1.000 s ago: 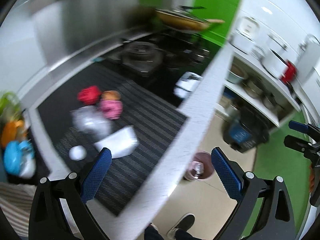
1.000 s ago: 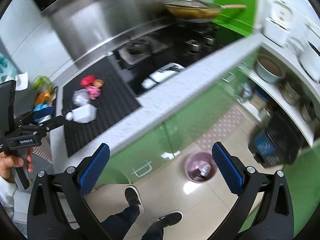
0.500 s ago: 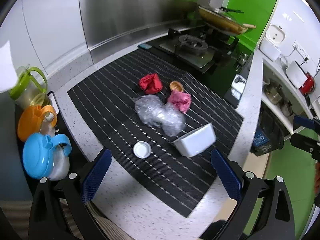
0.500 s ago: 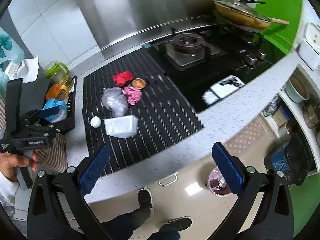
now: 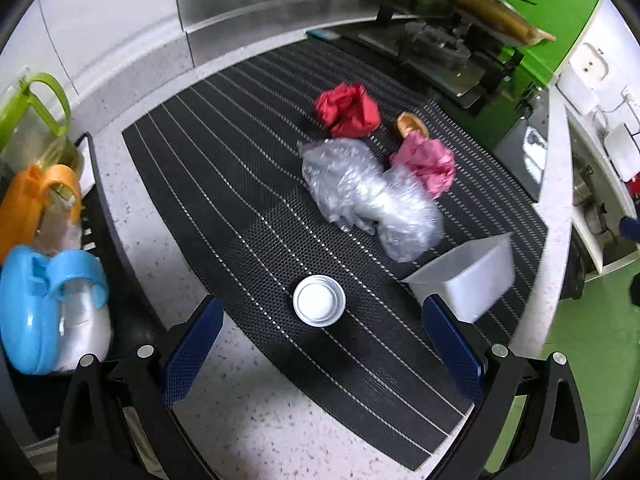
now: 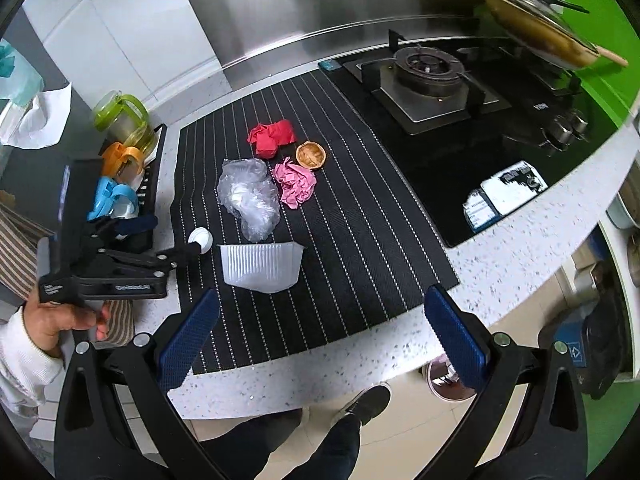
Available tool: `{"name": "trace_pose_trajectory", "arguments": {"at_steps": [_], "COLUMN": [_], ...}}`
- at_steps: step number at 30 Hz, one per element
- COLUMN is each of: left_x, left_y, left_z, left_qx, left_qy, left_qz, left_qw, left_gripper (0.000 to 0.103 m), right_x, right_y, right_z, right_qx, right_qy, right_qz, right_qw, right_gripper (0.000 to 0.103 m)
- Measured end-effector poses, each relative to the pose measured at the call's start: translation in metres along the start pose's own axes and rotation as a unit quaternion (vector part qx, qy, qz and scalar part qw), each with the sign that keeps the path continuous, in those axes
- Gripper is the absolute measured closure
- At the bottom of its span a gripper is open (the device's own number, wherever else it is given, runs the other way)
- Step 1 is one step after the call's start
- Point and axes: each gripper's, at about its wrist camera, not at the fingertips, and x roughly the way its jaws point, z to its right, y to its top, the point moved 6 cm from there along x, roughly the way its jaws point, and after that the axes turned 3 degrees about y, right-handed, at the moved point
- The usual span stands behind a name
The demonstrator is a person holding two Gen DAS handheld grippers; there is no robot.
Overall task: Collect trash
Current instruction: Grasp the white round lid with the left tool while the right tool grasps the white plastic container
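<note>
Left tool (image 5: 320, 354) and right tool (image 6: 320, 338), both spread wide and empty, above the worktop (image 6: 520, 248). The shallow white lid (image 5: 319, 305) may skid from closing pads.

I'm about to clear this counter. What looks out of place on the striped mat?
The white plastic container lies tipped on its side, not upright. Around it sit crumpled red paper, pink paper, a clear plastic bag and a small white lid. Nothing looks spilled.
</note>
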Motion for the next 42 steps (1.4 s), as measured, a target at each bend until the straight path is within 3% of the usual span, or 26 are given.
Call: {"name": "trace_pose_trajectory", "arguments": {"at_steps": [7, 11, 15, 17, 42], "left_x": [0.018, 0.024, 0.026, 0.026, -0.035], "left_y": [-0.004, -0.006, -0.005, -0.003, 0.017], "left_z": [-0.003, -0.005, -0.006, -0.008, -0.019], "left_qx": [-0.007, -0.008, -0.003, -0.001, -0.019], "left_qy": [0.003, 0.002, 0.004, 0.007, -0.004], "left_qz": [-0.013, -0.023, -0.022, -0.02, 0.033], "left_qw": [0.9999, 0.9997, 0.9998, 0.9998, 0.9993], "left_gripper": [0.011, 0.034, 0.048, 0.072, 0.071], "right_x": [0.016, 0.022, 0.026, 0.028, 0.094], "right_y": [0.006, 0.007, 0.007, 0.006, 0.003], "right_z": [0.005, 0.004, 0.002, 0.001, -0.045], "right_qx": [-0.008, -0.009, -0.007, -0.007, -0.026], "right_qy": [0.011, 0.014, 0.016, 0.017, 0.008], "right_qz": [-0.018, -0.023, -0.026, -0.027, -0.079], "right_qw": [1.0, 1.0, 1.0, 0.999, 0.996], "right_gripper": [0.003, 0.003, 0.003, 0.003, 0.003]}}
